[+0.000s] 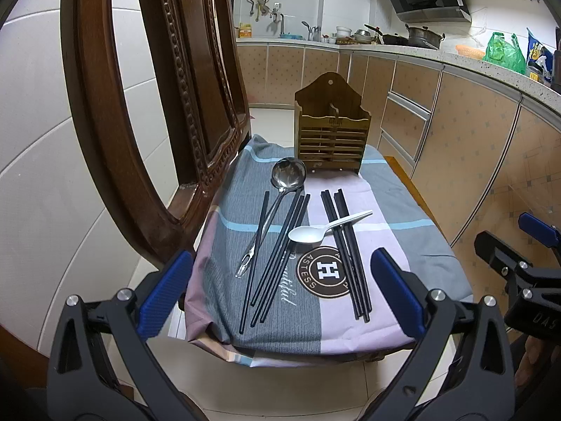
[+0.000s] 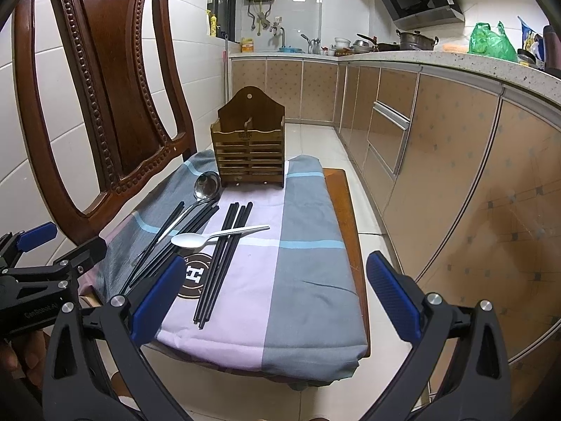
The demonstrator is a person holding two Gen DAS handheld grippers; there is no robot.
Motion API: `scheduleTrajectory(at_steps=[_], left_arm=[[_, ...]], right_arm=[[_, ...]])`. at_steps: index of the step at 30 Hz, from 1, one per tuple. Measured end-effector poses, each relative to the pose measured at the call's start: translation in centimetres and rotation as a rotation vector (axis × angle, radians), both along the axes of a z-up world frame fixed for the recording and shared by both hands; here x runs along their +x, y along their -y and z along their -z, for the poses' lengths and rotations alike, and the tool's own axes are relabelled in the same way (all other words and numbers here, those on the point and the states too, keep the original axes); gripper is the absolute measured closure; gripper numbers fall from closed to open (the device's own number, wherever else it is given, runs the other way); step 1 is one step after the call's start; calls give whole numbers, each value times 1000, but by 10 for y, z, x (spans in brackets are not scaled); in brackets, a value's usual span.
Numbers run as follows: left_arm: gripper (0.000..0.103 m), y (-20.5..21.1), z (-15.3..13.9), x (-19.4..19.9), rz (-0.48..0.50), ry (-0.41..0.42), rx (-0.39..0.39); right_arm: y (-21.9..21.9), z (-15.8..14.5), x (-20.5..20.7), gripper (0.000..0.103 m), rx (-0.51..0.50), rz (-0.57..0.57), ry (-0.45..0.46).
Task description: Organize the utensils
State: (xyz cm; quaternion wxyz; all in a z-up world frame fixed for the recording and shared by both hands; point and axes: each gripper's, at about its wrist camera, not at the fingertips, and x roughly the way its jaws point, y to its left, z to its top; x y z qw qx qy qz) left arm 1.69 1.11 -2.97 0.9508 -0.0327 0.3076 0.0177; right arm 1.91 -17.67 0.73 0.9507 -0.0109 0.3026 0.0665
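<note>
A wooden utensil holder (image 1: 332, 134) (image 2: 249, 147) stands at the far end of a cloth-covered chair seat (image 1: 403, 245) (image 2: 301, 280). In front of it lie a steel ladle (image 1: 280, 193) (image 2: 200, 196), two groups of black chopsticks (image 1: 277, 256) (image 1: 347, 249) (image 2: 221, 263), and a white plastic spoon (image 1: 315, 232) (image 2: 210, 238) resting across the right group. My left gripper (image 1: 280, 301) is open and empty, hovering over the seat's near edge. My right gripper (image 2: 277, 301) is open and empty, to the right of the left one.
The carved wooden chair back (image 1: 157, 105) (image 2: 105, 98) rises on the left. Kitchen cabinets (image 2: 438, 161) and a cluttered counter (image 1: 403, 40) run along the right and back. White tiled floor (image 2: 315, 137) lies beyond and below the seat.
</note>
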Motion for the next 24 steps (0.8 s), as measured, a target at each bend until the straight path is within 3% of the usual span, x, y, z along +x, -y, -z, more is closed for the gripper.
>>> scheduleTrajectory(at_steps=[24], left_arm=[[3, -1, 1, 1, -1, -10, -12]], right_arm=[[5, 4, 6, 3, 54, -12, -57]])
